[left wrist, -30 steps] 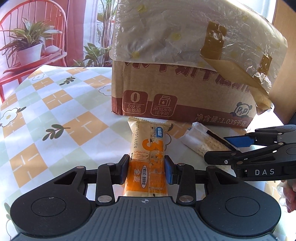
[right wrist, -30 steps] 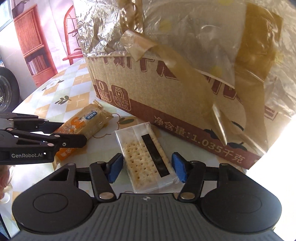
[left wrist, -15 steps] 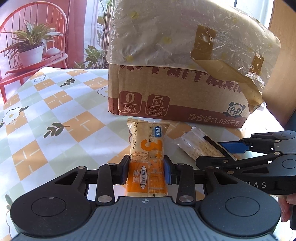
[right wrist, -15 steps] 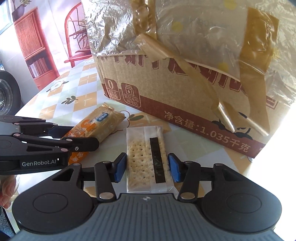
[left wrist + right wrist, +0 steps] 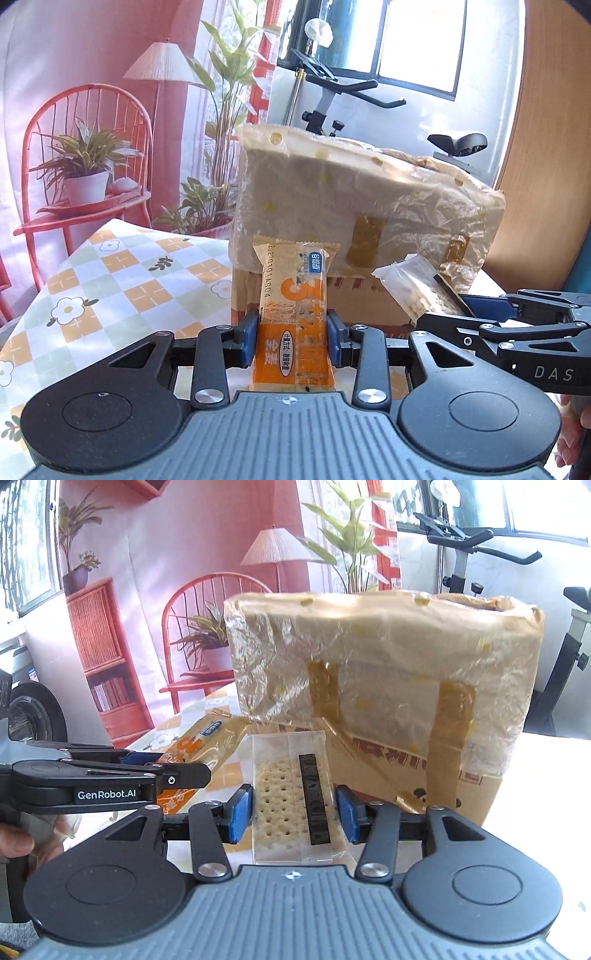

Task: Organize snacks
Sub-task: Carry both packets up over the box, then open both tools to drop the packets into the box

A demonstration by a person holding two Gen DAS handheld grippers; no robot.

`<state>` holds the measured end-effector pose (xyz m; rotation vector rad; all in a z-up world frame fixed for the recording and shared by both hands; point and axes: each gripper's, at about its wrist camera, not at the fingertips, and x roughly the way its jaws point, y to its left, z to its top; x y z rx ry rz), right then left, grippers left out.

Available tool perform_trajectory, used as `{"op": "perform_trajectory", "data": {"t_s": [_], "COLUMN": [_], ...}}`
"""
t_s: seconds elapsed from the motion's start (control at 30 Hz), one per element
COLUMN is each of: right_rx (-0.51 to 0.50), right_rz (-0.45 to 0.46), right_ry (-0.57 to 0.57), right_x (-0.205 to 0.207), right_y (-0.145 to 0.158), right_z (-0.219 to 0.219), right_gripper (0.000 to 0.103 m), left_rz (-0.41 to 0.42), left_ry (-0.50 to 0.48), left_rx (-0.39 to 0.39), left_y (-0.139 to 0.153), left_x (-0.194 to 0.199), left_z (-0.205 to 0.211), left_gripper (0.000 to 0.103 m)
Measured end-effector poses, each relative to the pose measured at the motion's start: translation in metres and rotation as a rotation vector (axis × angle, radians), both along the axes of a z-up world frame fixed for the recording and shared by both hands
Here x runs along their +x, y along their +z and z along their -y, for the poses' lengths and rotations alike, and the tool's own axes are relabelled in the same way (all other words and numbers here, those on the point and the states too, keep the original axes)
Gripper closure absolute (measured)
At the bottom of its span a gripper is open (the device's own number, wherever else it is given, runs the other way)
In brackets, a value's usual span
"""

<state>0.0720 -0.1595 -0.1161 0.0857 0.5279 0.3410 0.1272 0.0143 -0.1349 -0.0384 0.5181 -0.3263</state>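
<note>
**Q:** Which parts are hidden or hard to read?

**A:** The lower end of the orange snack bar [image 5: 293, 314] runs behind the left tool [image 5: 291, 338] housing. The lower end of the clear cracker packet [image 5: 293, 801] is likewise cut off by the right tool [image 5: 293, 812]. The cardboard box [image 5: 388, 701] is veiled by crinkled plastic film [image 5: 332, 192] and brown tape, so most of its printing is unreadable. The box opening probably faces upward, though neither view shows its inside.

**Q:** Where do the snacks sit relative to each tool?

**A:** The left tool is clenched on the orange snack bar, blue pads [image 5: 249, 338] pressing both long edges; the bar stands upright, clear of the patterned worktop [image 5: 110, 288], in front of the box. The right tool grips the cracker packet in the same manner, also raised before the box. In each view the other tool appears alongside, its snack tilted toward the box.
</note>
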Motion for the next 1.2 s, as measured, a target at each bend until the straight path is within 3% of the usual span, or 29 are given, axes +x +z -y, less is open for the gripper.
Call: {"op": "perform_trajectory", "data": {"t_s": [0.2, 0.37, 0.5, 0.8, 1.07, 1.1, 1.17, 1.2], "right_rx": [0.005, -0.026, -0.044, -0.069, -0.068, -0.07, -0.07, -0.065], "right_rz": [0.118, 0.176, 0.17, 0.087, 0.008, 0.006, 0.005, 0.009], "right_ry": [-0.032, -0.077, -0.129, -0.206, -0.217, -0.218, -0.225, -0.227], "right_x": [0.007, 0.043, 0.08, 0.137, 0.151, 0.151, 0.149, 0.148], "right_y": [0.048, 0.081, 0.091, 0.074, 0.051, 0.05, 0.049, 0.05], "right_z": [0.013, 0.031, 0.049, 0.078, 0.087, 0.087, 0.087, 0.088], "right_gripper": [0.053, 0.053, 0.053, 0.052, 0.052, 0.052, 0.052, 0.051], "left_rz": [0.13, 0.193, 0.213, 0.14, 0.059, 0.062, 0.067, 0.072], "left_ry": [-0.024, -0.051, -0.074, -0.083, -0.074, -0.07, -0.071, -0.074], "left_rx": [-0.035, -0.054, -0.026, 0.026, 0.071, 0.081, 0.095, 0.095], "left_y": [0.054, 0.086, 0.1, 0.09, 0.067, 0.067, 0.068, 0.069], "left_x": [0.011, 0.043, 0.08, 0.15, 0.171, 0.171, 0.17, 0.169], "left_z": [0.012, 0.031, 0.061, 0.094, 0.091, 0.091, 0.09, 0.088], "left_gripper": [0.064, 0.064, 0.064, 0.064, 0.064, 0.062, 0.042, 0.038]}}
